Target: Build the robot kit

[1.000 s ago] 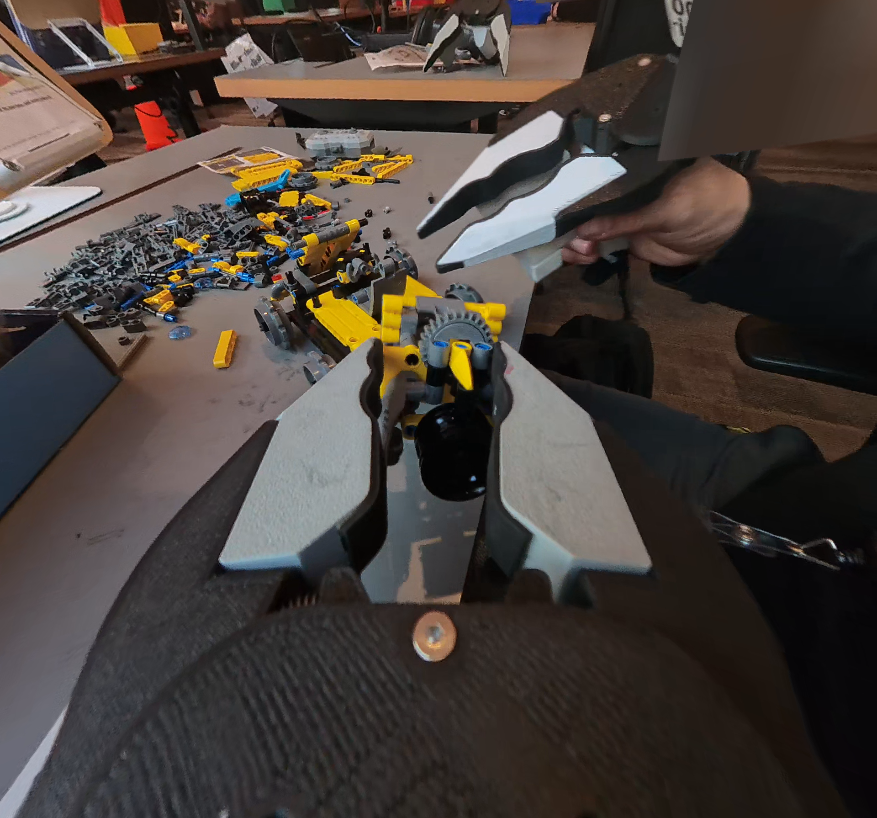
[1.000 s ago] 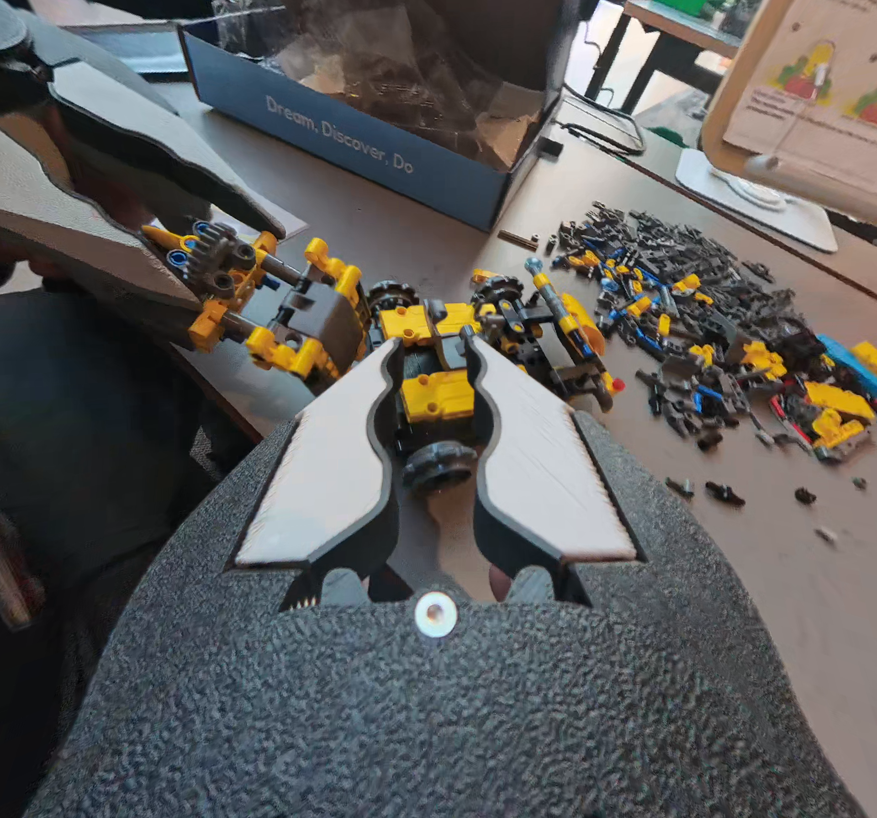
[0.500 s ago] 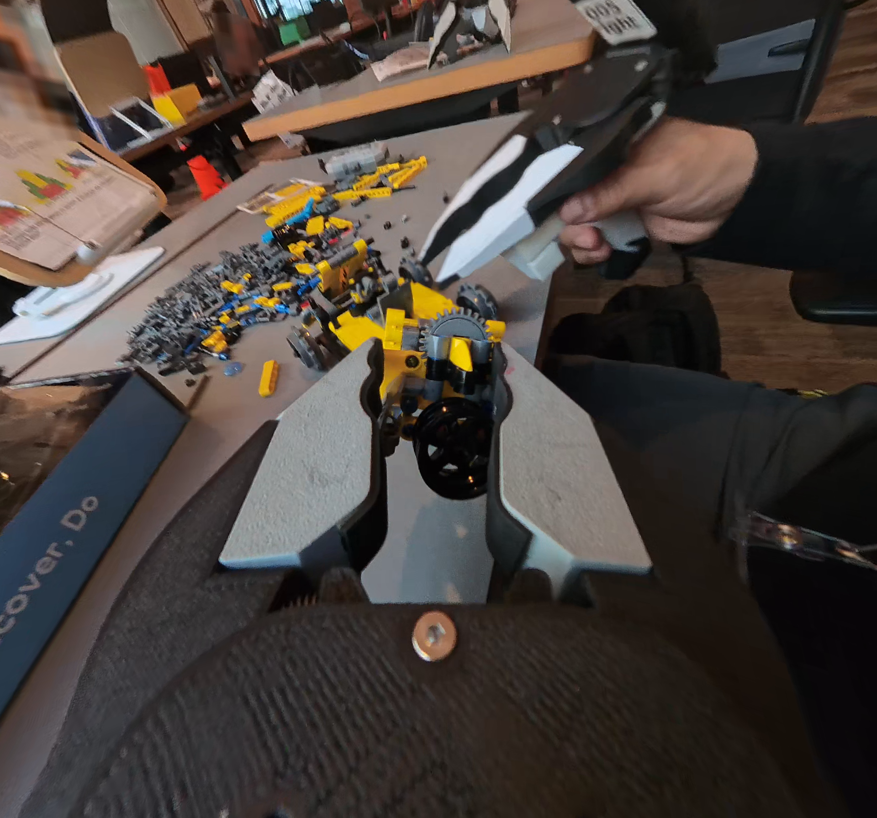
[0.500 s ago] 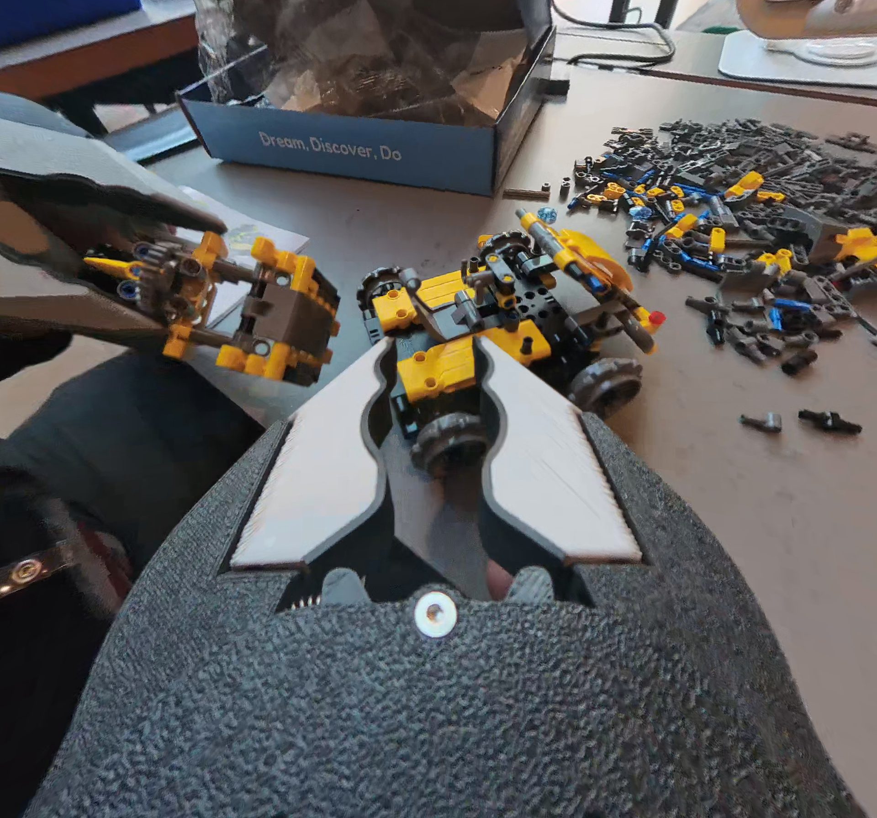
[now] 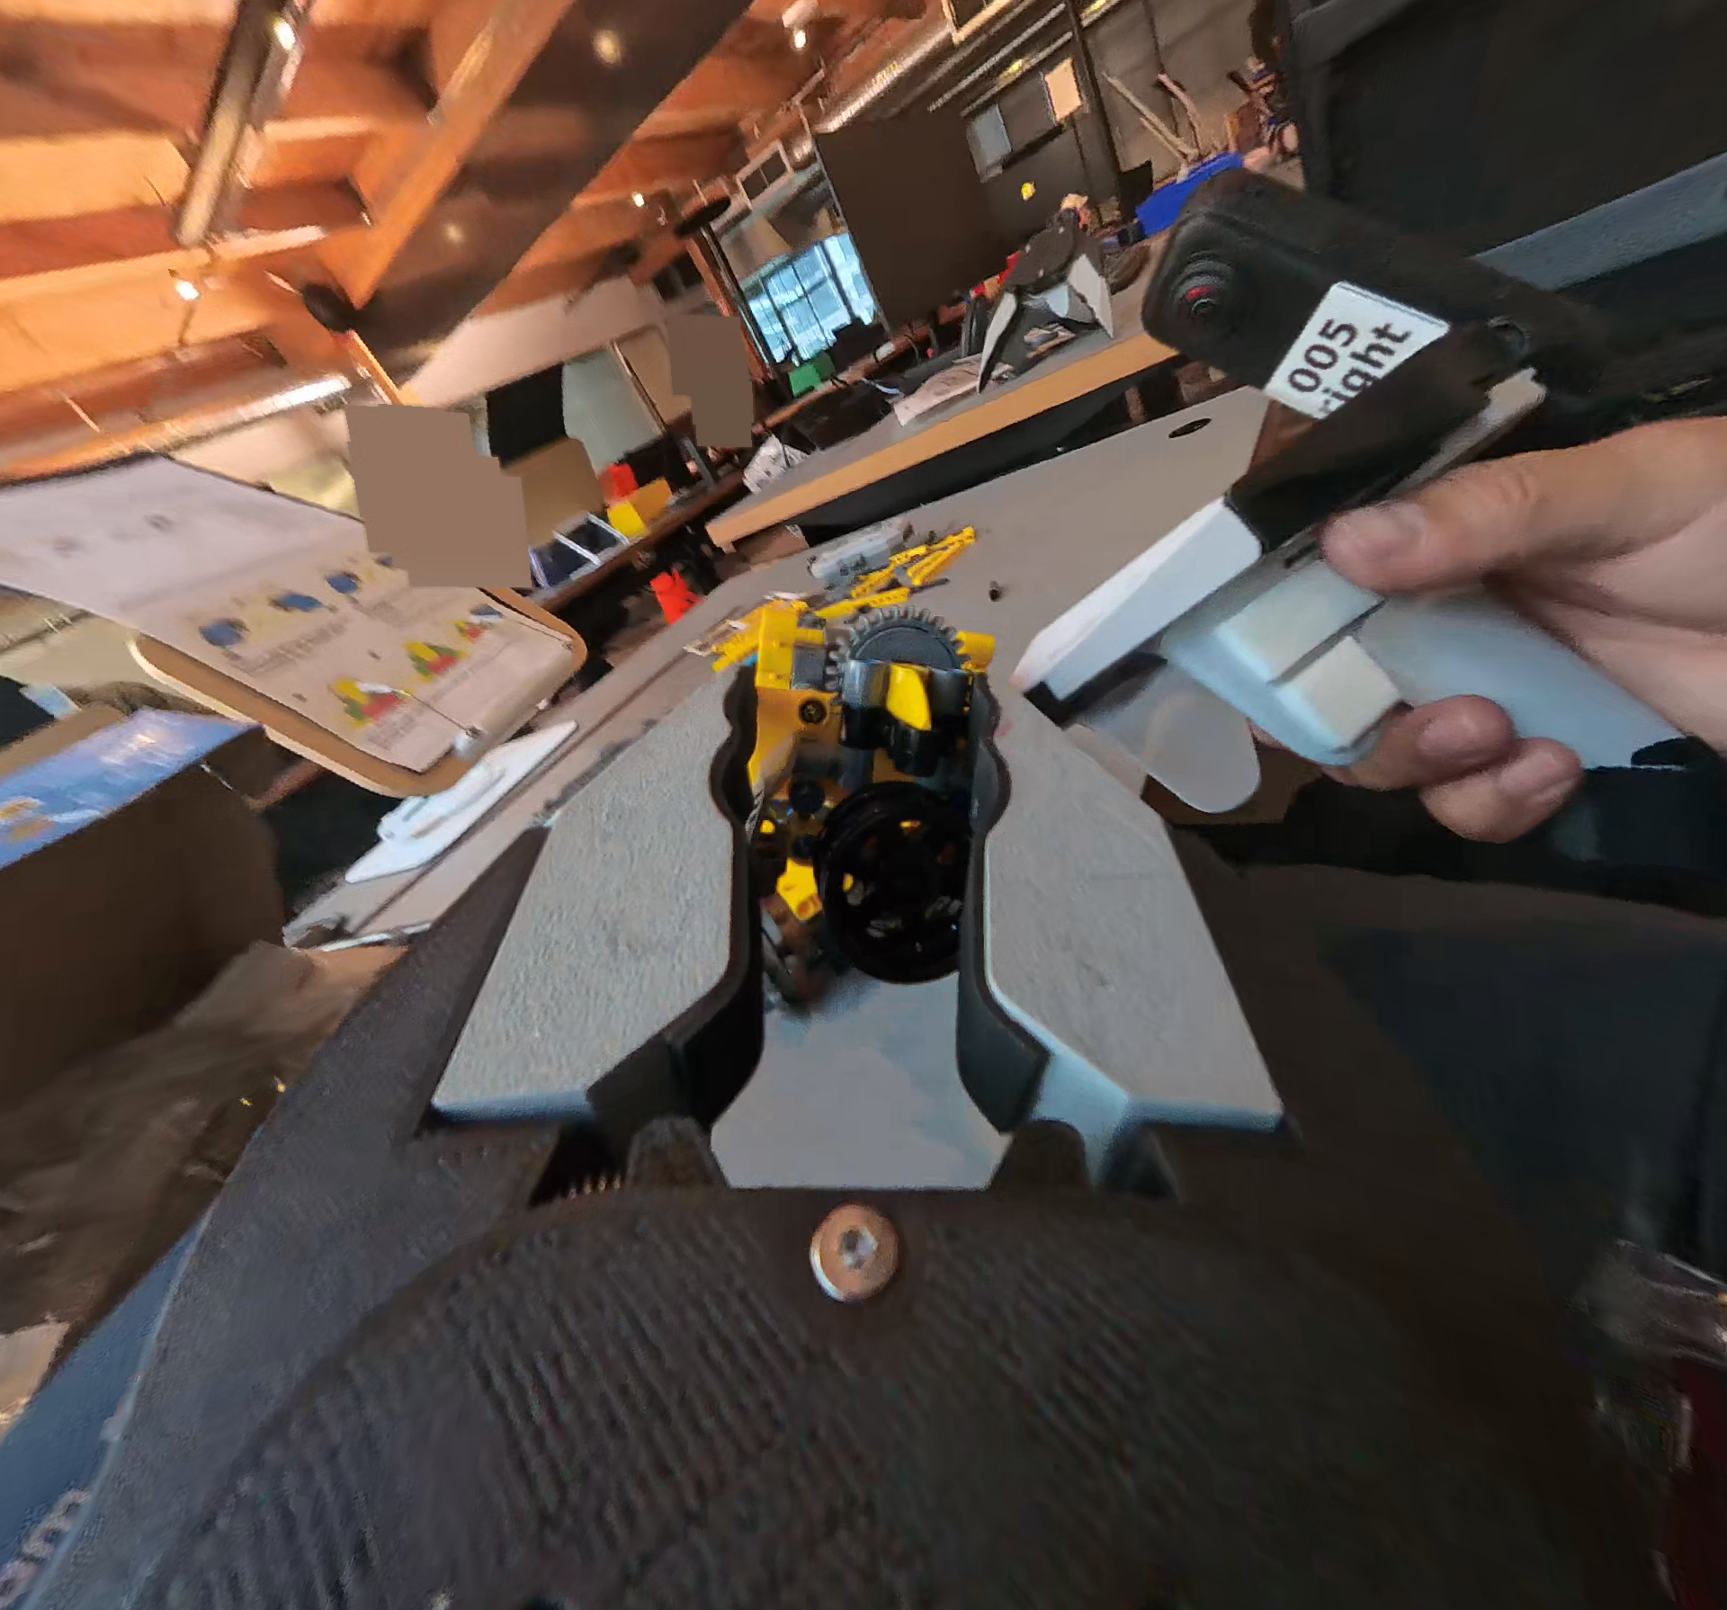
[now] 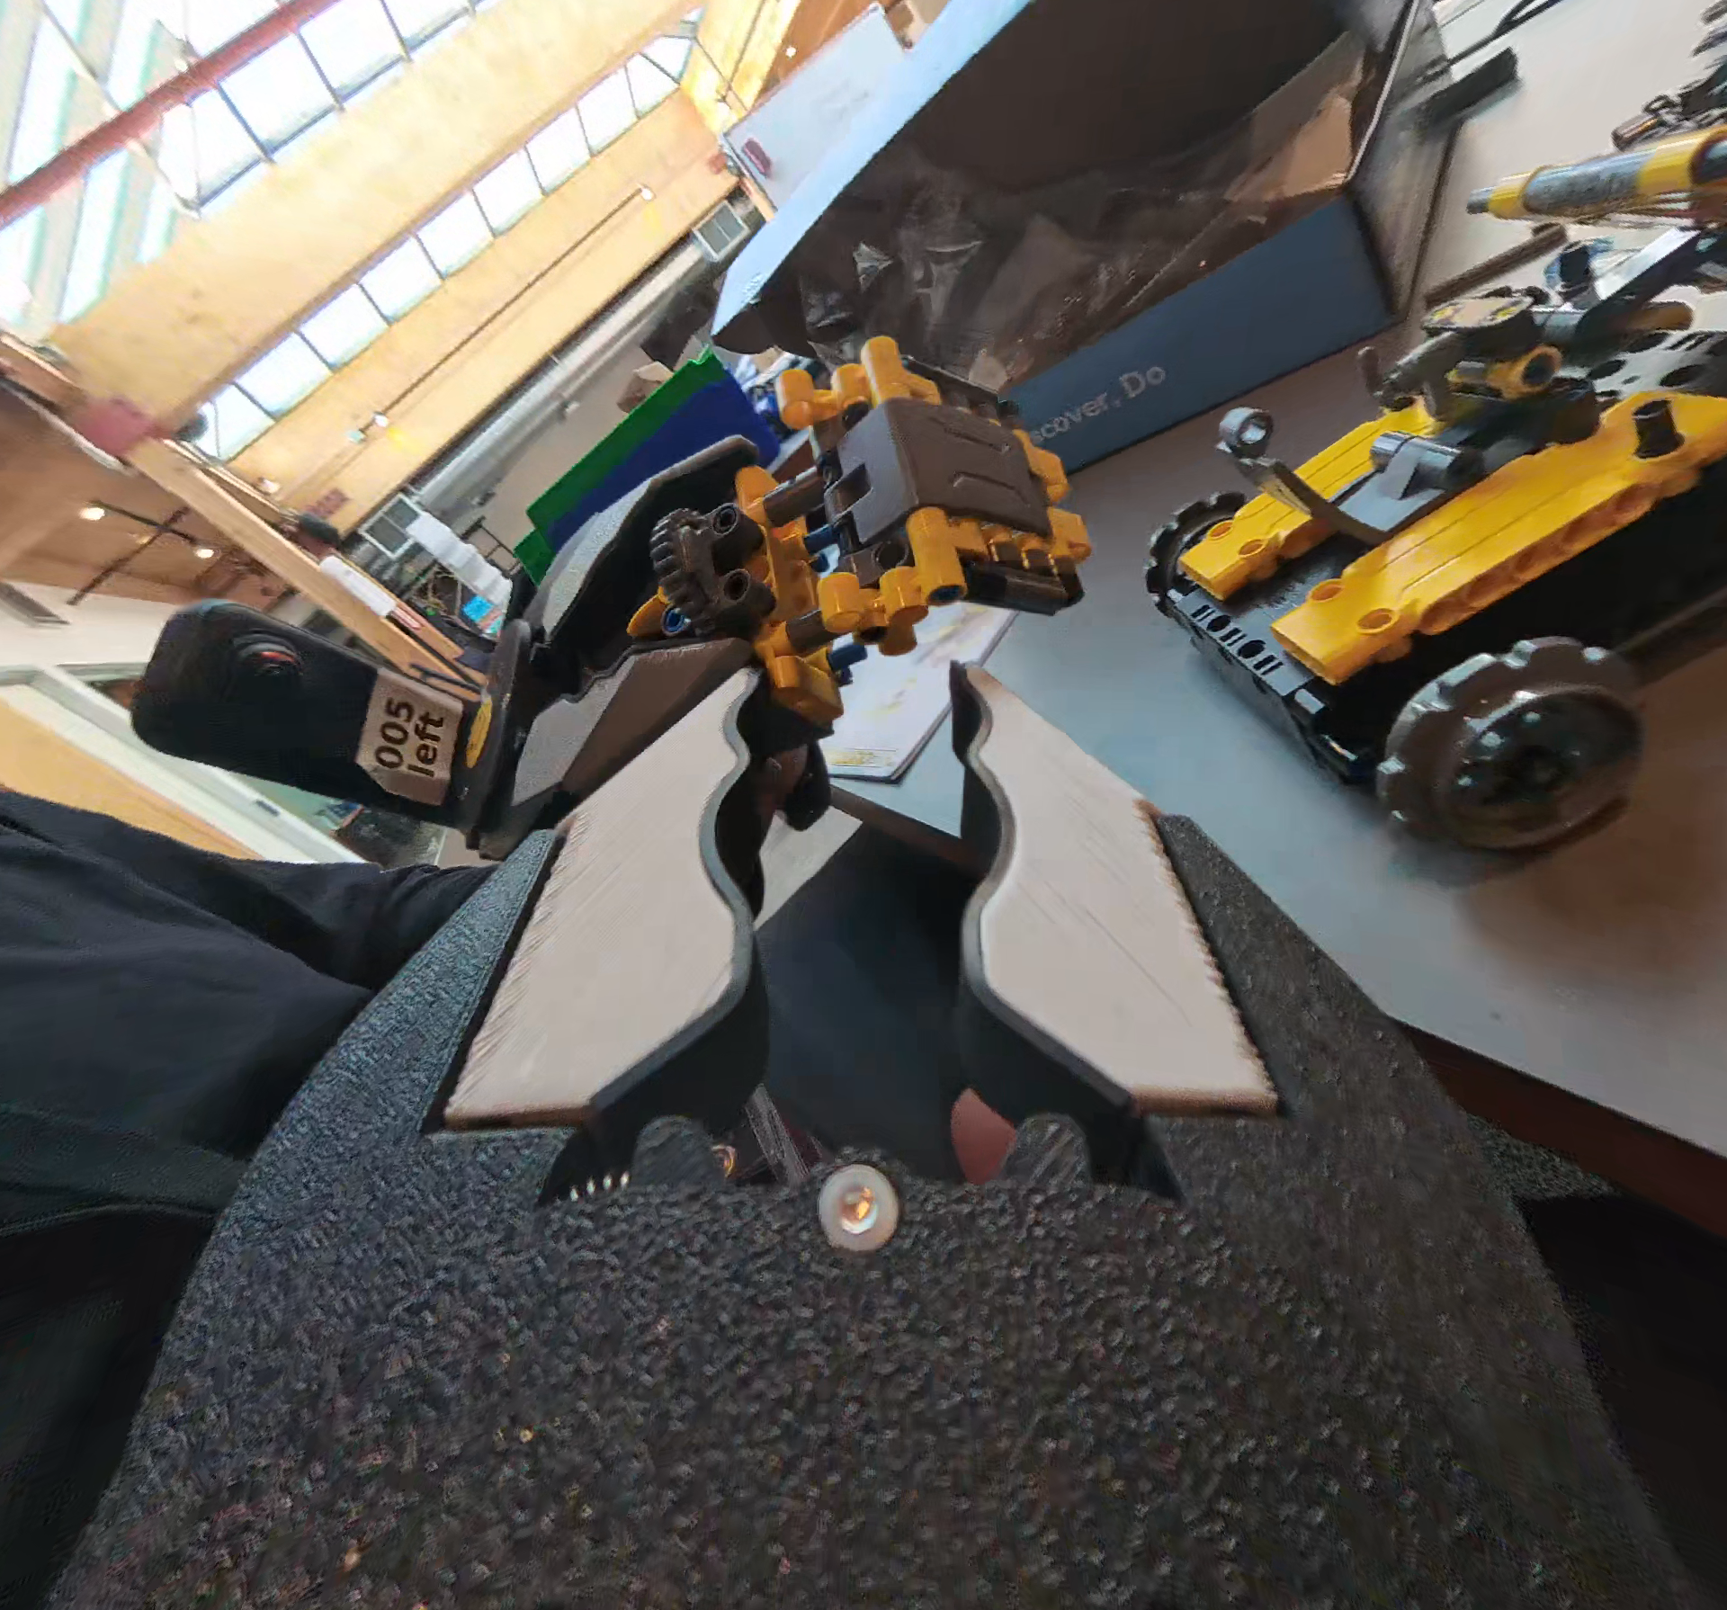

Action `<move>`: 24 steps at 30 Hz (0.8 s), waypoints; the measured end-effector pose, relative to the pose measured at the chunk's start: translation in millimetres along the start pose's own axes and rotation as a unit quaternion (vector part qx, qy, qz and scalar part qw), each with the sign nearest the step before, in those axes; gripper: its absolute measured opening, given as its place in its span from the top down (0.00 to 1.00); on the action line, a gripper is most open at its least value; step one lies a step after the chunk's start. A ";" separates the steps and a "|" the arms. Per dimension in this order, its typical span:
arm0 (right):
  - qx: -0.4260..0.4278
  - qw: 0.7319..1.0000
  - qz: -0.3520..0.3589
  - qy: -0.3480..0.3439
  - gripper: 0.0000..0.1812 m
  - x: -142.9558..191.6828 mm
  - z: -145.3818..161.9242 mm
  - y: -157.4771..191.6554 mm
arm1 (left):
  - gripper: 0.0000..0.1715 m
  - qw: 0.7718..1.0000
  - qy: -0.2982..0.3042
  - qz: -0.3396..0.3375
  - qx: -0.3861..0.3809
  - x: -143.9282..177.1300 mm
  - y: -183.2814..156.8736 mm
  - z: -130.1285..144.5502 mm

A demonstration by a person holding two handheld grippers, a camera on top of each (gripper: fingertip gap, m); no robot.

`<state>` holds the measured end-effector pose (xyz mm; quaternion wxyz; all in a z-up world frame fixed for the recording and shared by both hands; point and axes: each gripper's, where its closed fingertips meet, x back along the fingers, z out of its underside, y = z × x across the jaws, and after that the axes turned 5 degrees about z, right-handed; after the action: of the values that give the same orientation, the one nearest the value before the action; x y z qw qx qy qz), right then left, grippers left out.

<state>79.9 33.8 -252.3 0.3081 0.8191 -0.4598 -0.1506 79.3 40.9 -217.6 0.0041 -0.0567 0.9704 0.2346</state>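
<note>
My left gripper (image 5: 855,724) is shut on a yellow and black brick sub-assembly (image 5: 869,780) with a grey gear and a black wheel. It holds the sub-assembly up in the air, tilted upward. The right wrist view shows this gripper (image 6: 692,584) and the sub-assembly (image 6: 925,509) above the table's near edge. My right gripper (image 6: 855,687) is open and empty, its tips just below the sub-assembly. A hand holds it at the right of the left wrist view (image 5: 1037,687). A yellow and black wheeled chassis (image 6: 1448,556) stands on the table to the right.
An open blue cardboard box (image 6: 1215,332) with crumpled plastic bags stands behind the chassis. An instruction sheet on a wooden stand (image 5: 308,631) is at the left. Loose yellow pieces (image 5: 897,561) lie farther back. A booklet (image 6: 916,687) lies near the table's edge (image 6: 1402,986).
My right gripper has let go of the chassis, opened and moved left off the table's edge. My left gripper has lifted the sub-assembly. Both grippers have tilted upward.
</note>
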 end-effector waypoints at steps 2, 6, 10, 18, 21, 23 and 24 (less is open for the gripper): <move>0.007 1.000 -0.017 -0.003 0.84 0.5 0.2 4.5 | 0.75 1.000 -0.005 0.002 0.001 0.7 -0.8 -0.1; -0.010 0.998 -0.056 -0.024 0.85 1.9 -2.5 10.3 | 0.75 0.999 -0.032 0.009 0.014 5.3 -0.3 -3.0; -0.101 0.982 -0.145 -0.073 0.81 11.3 -21.5 20.6 | 0.75 0.999 -0.028 0.029 -0.001 7.7 -7.7 1.0; -0.013 0.994 -0.084 -0.066 0.87 10.5 -32.9 4.3 | 0.74 0.999 -0.006 0.035 0.008 0.1 -13.5 8.0; 0.017 0.997 -0.051 -0.054 0.87 13.0 -41.7 -13.5 | 0.73 0.997 0.004 0.074 0.024 0.0 -17.5 5.9; 0.023 0.998 -0.043 -0.030 0.87 11.7 -41.4 -22.6 | 0.72 0.992 0.033 0.115 0.044 -1.5 -18.1 12.7; 0.021 0.998 -0.044 -0.027 0.87 11.2 -43.1 -25.5 | 0.70 0.987 0.057 0.138 0.059 -2.2 -17.7 19.9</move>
<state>125.5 50.0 -235.4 0.2714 0.8403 -0.4349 -0.1762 83.2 34.6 -243.3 -0.0801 0.0653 0.9797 0.1718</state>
